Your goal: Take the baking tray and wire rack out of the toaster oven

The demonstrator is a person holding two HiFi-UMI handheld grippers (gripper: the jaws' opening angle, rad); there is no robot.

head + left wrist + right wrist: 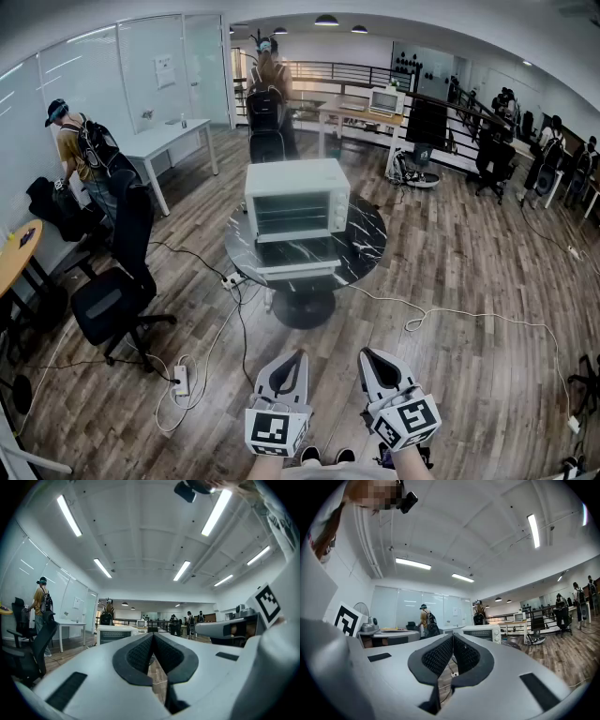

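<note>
Both closed on nothing: left gripper (pixel 298 356) and right gripper (pixel 367 354) are held level, side by side, low in the head view. Toaster oven (pixel 296 200) sits well ahead on the round black table (pixel 364 251), door shut and facing us, long side running left-right. Baking tray and wire rack are presumably inside but can't be made out through the glass. Left gripper looks slightly better lined up, and there's no readable brand or text on the oven, just square markers on the gripper cubes

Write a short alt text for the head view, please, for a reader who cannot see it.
A white toaster oven stands on a round dark table some way ahead. At the bottom, the left gripper and right gripper point toward it, shut and empty.
</note>
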